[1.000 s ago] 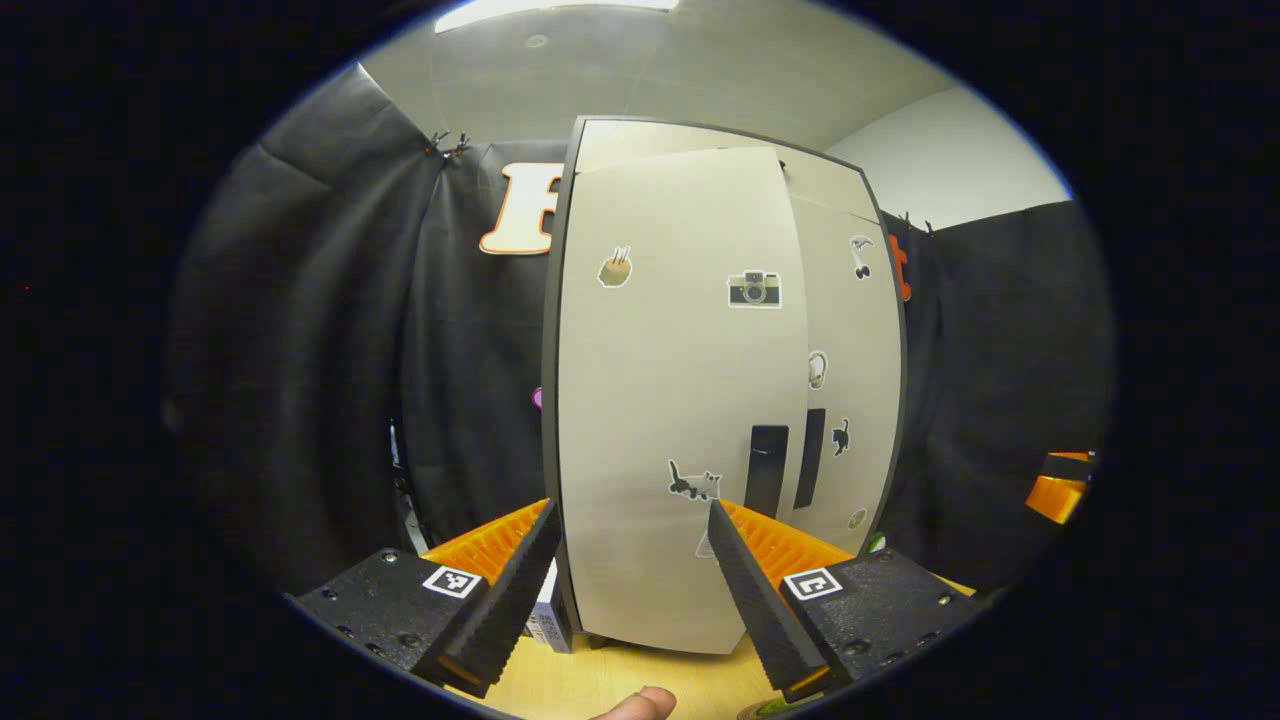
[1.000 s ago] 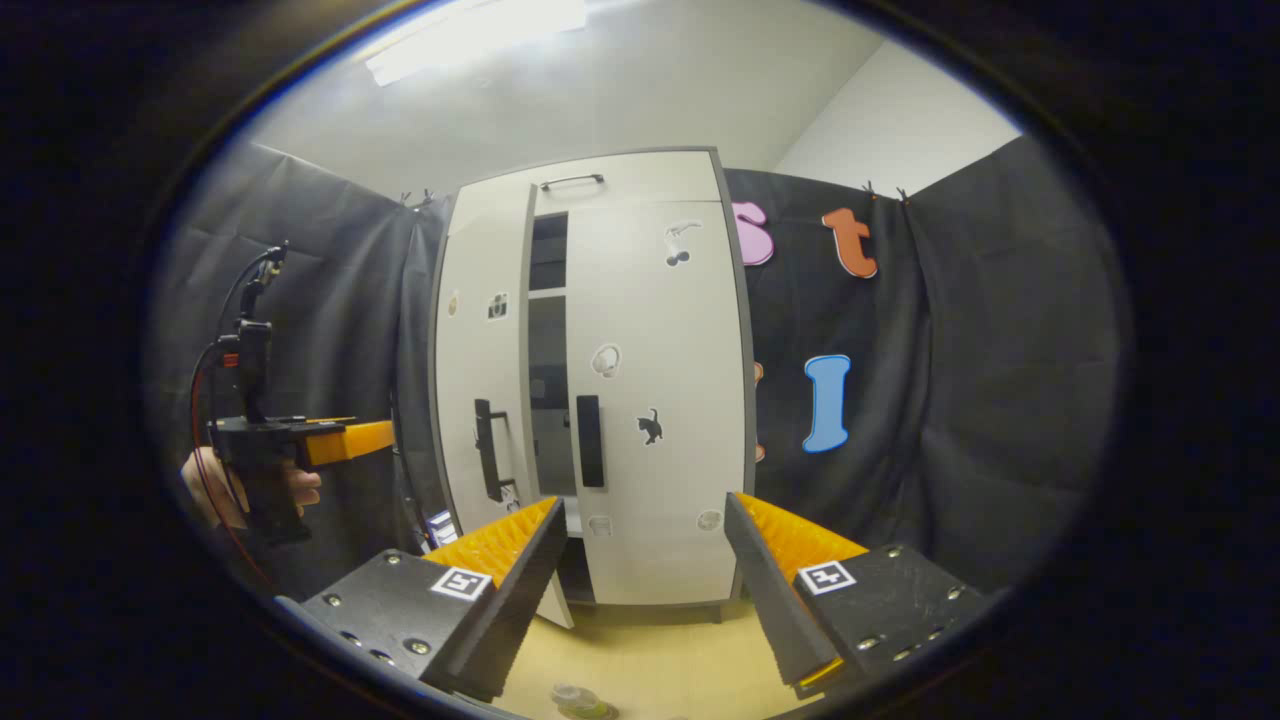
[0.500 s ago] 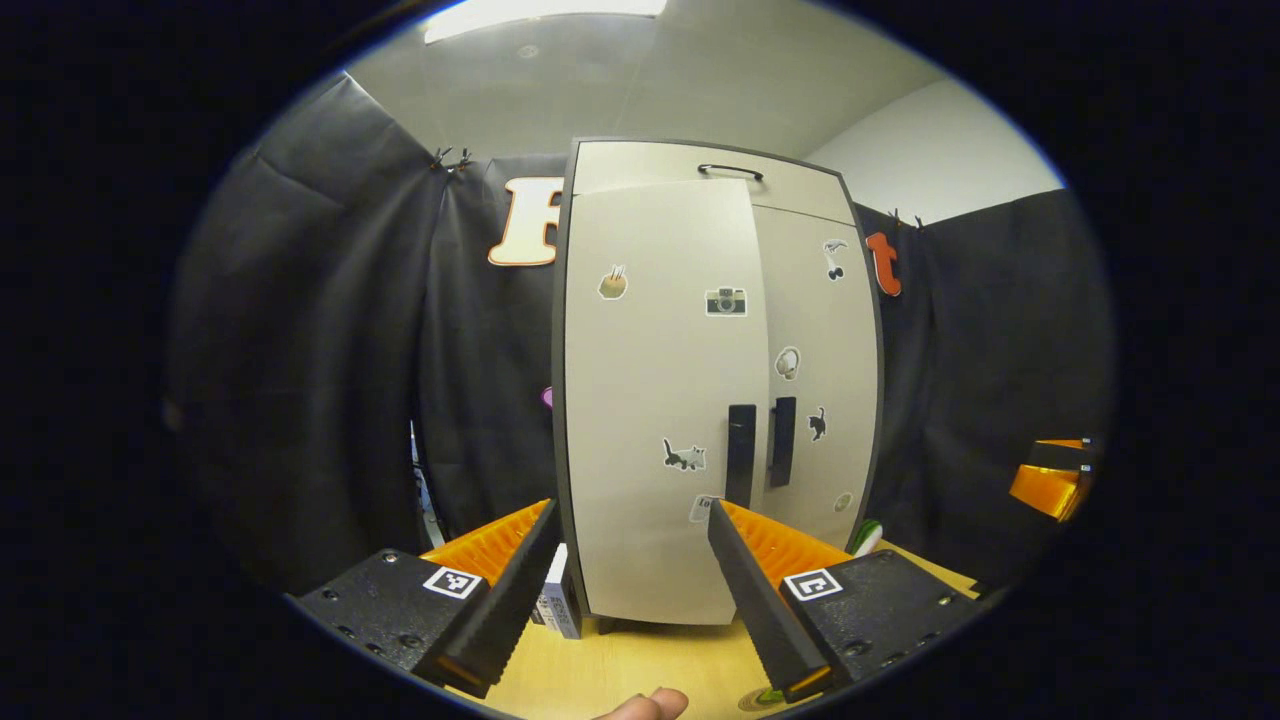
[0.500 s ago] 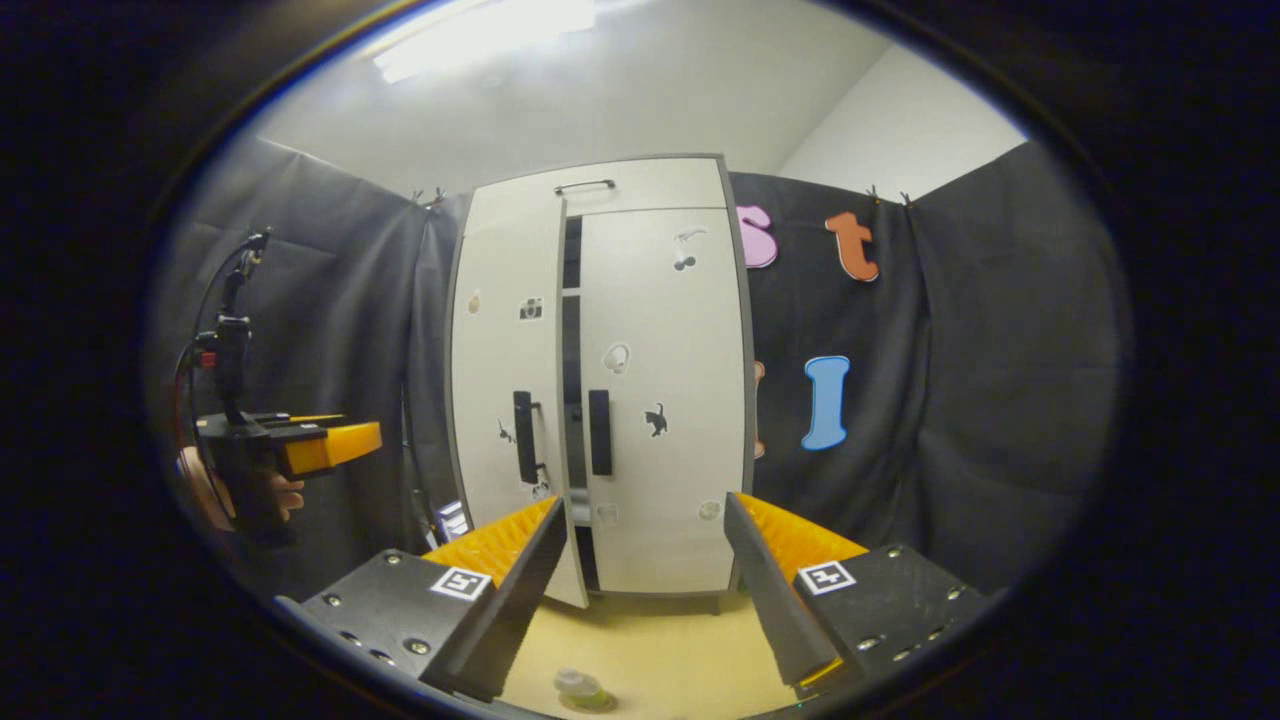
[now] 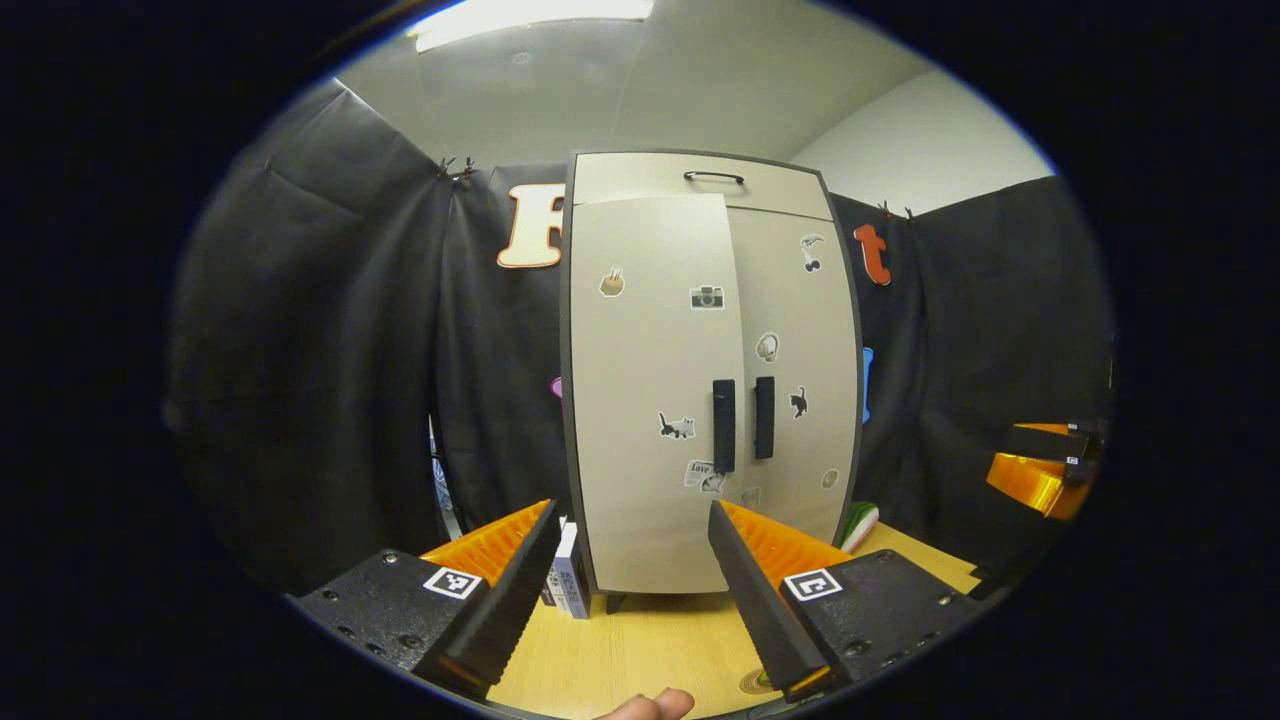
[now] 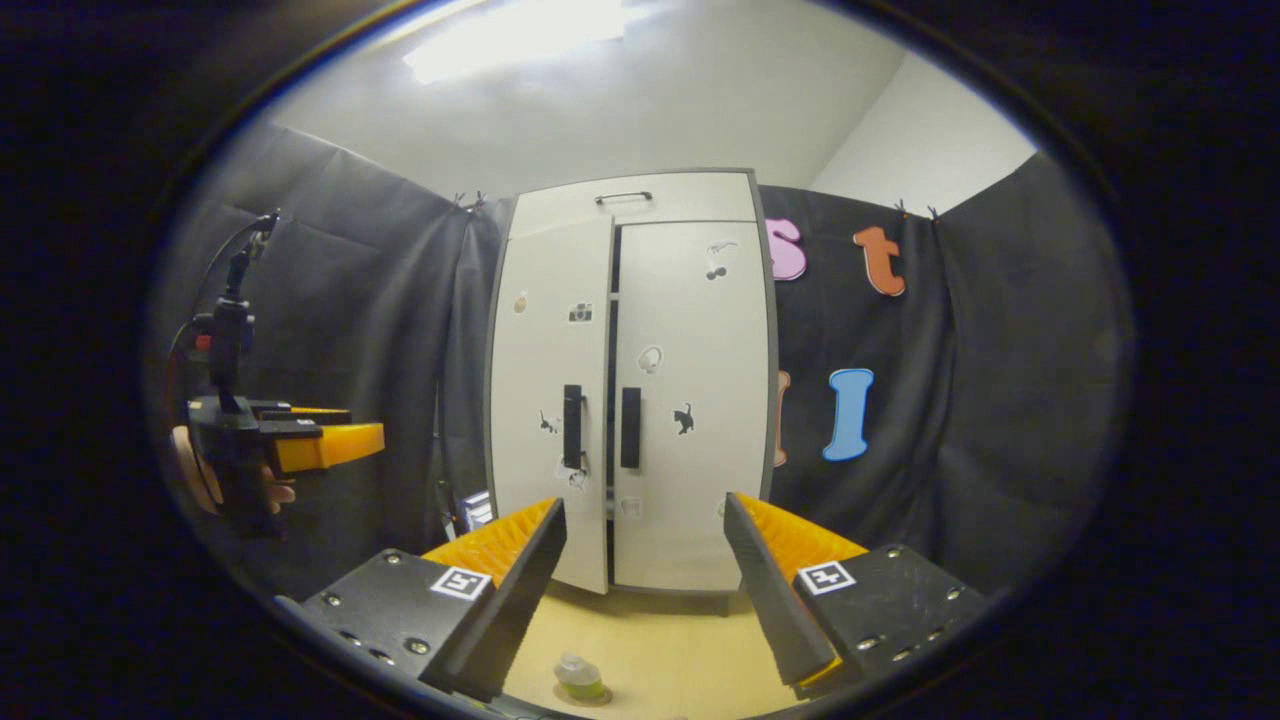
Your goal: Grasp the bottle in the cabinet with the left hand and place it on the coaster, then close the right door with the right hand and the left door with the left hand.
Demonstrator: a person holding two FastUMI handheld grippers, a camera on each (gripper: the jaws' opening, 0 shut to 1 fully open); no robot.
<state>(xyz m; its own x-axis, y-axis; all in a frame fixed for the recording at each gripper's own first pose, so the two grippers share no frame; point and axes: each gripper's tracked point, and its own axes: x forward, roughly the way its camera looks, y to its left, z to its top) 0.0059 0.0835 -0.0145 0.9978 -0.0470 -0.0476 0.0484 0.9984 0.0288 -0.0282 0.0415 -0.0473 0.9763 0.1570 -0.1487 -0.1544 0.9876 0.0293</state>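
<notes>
Left gripper view: wooden tabletop (image 5: 640, 640) is running under the cabinet (image 5: 700, 180), black cloth wall is hanging behind and on both sides, ceiling light is glowing overhead. Left gripper (image 5: 628, 590) is hovering in front of the cabinet, fingers spread wide, pinching nothing. Left door (image 5: 645, 400) is sitting nearly flush with right door (image 5: 795, 370), handles side by side. A small box (image 5: 566, 583) is standing at the cabinet's lower left corner; a green object (image 5: 858, 522) is lying at its lower right. Coaster (image 5: 757, 682) edge is showing just beside the inner finger. Compared with a second ago the cabinet is looking farther off and more table is showing in front. Right gripper view: right gripper (image 6: 645, 590) is also hanging spread and empty over open tabletop. Bottle (image 6: 577, 676) is standing on the coaster near the bottom edge, between the fingers, well apart from the cabinet. A thin dark gap is remaining between the doors, much narrower than a second ago. Left gripper with hand (image 6: 200, 470) is floating at far left, clear of the door.
</notes>
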